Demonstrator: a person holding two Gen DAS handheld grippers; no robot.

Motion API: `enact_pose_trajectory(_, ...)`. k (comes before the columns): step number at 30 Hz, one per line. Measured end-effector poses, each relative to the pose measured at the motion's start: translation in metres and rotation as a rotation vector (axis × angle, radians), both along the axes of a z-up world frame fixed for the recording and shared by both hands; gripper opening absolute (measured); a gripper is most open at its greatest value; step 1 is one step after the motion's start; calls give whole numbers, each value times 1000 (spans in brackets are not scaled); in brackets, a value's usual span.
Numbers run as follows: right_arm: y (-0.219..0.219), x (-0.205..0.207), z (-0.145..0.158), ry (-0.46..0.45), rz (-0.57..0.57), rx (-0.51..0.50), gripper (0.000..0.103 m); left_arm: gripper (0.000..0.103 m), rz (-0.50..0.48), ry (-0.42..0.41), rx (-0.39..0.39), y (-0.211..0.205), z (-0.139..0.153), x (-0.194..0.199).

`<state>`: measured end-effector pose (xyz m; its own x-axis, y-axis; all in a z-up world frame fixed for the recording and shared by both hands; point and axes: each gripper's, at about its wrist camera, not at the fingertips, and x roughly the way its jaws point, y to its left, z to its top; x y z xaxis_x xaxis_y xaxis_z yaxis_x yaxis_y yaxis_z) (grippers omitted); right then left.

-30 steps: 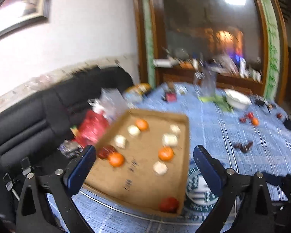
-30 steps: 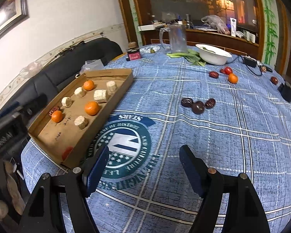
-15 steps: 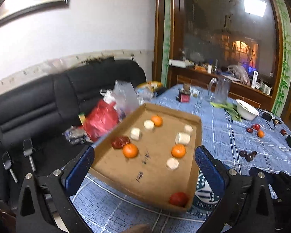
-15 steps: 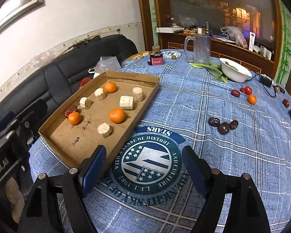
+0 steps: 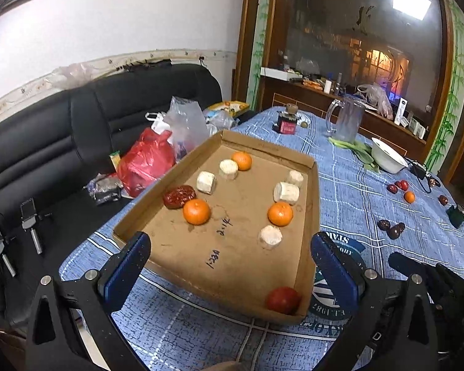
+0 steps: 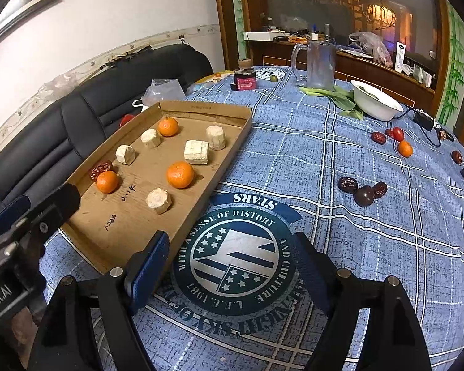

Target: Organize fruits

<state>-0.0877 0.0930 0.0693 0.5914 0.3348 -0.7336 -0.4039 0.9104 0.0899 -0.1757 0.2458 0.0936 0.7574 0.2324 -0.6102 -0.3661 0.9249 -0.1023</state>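
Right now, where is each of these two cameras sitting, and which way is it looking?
Left wrist: on the left gripper, above the near table edge, facing the shallow brown cardboard tray; its open blue-padded fingers show.
Right wrist: on the right gripper, facing across the blue plaid tablecloth; its open fingers show.
Shared: tray, three oranges, white bowl.

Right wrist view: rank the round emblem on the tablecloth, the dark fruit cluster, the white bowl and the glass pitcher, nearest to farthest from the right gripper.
1. Round emblem, directly ahead of the right gripper.
2. Dark fruit cluster, right of centre.
3. White bowl, far right.
4. Glass pitcher, at the table's far edge, just beyond the bowl.
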Motion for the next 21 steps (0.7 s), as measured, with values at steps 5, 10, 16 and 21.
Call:
enact_pose_trajectory(5,4,0,0,-8,4,-15,85,103,1,14,-17,3,-3,1)
enact_pose_trajectory(10,6,1,-2,-3,5,-19,87,103,-1,25,-27,4,-6,3)
enact_pose_trajectory(16,10,2,-3,-5,10,-33,87,103,-15,39,-41,5,-9,5)
enact_pose_trajectory(21,12,4,-5,-1,8,-41,87,103,-19,44,-46,5,-11,6)
